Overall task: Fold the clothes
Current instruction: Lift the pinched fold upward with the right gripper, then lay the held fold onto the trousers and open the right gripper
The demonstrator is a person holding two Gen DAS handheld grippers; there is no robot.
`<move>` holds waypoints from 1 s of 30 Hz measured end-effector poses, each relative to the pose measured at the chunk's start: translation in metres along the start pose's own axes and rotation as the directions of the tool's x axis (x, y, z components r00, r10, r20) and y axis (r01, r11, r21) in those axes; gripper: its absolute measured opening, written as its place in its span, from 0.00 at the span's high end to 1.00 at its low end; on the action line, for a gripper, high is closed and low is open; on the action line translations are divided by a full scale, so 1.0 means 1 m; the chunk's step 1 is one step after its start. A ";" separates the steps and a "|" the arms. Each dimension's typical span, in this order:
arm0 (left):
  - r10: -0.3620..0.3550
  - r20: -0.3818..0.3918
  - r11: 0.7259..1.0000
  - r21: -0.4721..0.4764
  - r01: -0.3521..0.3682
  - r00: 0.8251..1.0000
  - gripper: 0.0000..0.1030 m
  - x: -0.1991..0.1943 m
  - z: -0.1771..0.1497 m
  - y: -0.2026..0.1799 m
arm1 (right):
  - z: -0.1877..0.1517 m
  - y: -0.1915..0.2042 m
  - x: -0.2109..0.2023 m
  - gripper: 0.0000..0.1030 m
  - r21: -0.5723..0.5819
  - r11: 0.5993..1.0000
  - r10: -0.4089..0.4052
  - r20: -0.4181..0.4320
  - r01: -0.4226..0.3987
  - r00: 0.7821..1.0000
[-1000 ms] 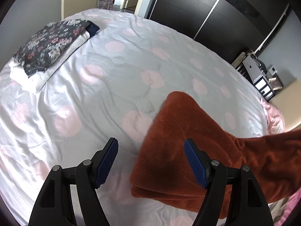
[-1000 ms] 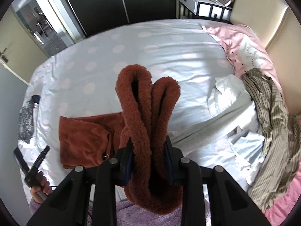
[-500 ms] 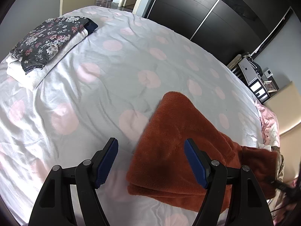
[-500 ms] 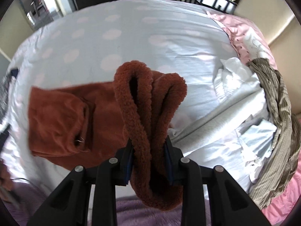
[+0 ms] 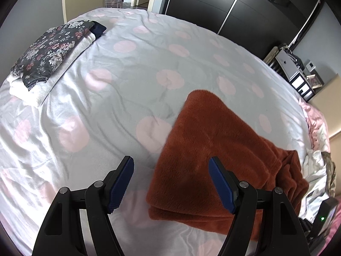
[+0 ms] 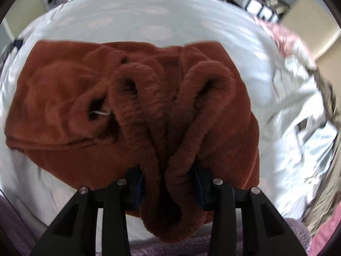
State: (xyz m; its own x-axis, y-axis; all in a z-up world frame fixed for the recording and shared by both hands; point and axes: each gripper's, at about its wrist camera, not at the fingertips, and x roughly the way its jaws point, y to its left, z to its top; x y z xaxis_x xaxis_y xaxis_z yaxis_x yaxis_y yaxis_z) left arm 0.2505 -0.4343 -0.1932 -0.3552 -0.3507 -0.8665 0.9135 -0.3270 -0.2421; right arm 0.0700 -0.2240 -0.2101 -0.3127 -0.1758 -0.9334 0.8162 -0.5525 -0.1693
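A rust-brown fleece garment (image 5: pixel 213 149) lies folded in layers on a bed (image 5: pixel 127 85) covered with a pale sheet dotted with pink circles. The left gripper (image 5: pixel 171 183) hovers over the garment's near left corner, its blue-padded fingers (image 5: pixel 121 183) spread wide with nothing between them. The right gripper (image 6: pixel 168 183) is clamped on a thick bunch of the same garment (image 6: pixel 136 111), two rolled fleece edges rising from between its fingers. Far from the garment, at the bed's left edge, sits a stack of folded clothes (image 5: pixel 49 53) with a dark floral piece on top. Beyond the garment's right side, rumpled white and striped laundry (image 6: pixel 302 115) lies heaped on the bed.
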 end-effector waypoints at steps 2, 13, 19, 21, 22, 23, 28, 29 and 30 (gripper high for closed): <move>0.007 -0.002 1.000 -0.003 -0.007 1.000 0.28 0.001 0.000 0.001 | 0.002 -0.007 -0.002 0.63 0.007 1.000 0.031 -0.009 -0.031 0.999; 0.009 -0.011 1.000 0.025 -0.009 1.000 0.28 0.007 0.001 -0.008 | 0.011 -0.069 -0.008 0.63 0.091 0.947 0.315 -0.069 -0.308 0.947; -0.011 -0.012 1.000 0.004 0.011 1.000 0.28 0.007 0.004 -0.003 | 0.018 -0.067 -0.009 0.70 0.024 0.949 0.314 -0.067 -0.313 0.947; -0.020 -0.013 1.000 -0.006 0.020 1.000 0.28 0.007 0.005 -0.001 | 0.018 -0.064 -0.015 0.74 0.007 0.951 0.310 -0.054 -0.310 0.949; -0.024 -0.012 1.000 -0.009 0.024 1.000 0.28 0.006 0.006 -0.001 | 0.019 -0.062 -0.018 0.75 0.002 0.952 0.306 -0.050 -0.306 0.951; -0.029 -0.012 1.000 -0.009 0.029 1.000 0.28 0.006 0.006 -0.001 | 0.023 -0.063 -0.024 0.76 0.003 0.951 0.308 -0.044 -0.308 0.950; -0.044 -0.015 0.999 0.007 0.044 0.999 0.28 0.006 0.007 -0.005 | 0.047 -0.069 -0.069 0.78 0.048 0.926 0.375 -0.002 -0.375 0.927; -0.046 -0.015 0.999 0.008 0.046 0.999 0.28 0.006 0.007 -0.005 | 0.057 -0.071 -0.080 0.78 0.055 0.919 0.390 0.015 -0.390 0.921; -0.048 -0.014 0.999 0.005 0.048 0.999 0.28 0.005 0.008 -0.005 | 0.066 -0.072 -0.093 0.79 0.058 0.913 0.402 0.035 -0.403 0.915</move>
State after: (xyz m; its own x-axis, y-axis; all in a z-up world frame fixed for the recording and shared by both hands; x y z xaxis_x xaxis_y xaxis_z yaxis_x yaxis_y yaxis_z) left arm 0.2428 -0.4414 -0.1932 -0.3959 -0.3222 -0.8599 0.8943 -0.3477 -0.2815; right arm 0.0083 -0.2218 -0.0903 0.0247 -0.4117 -0.9110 0.8432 -0.4809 0.2402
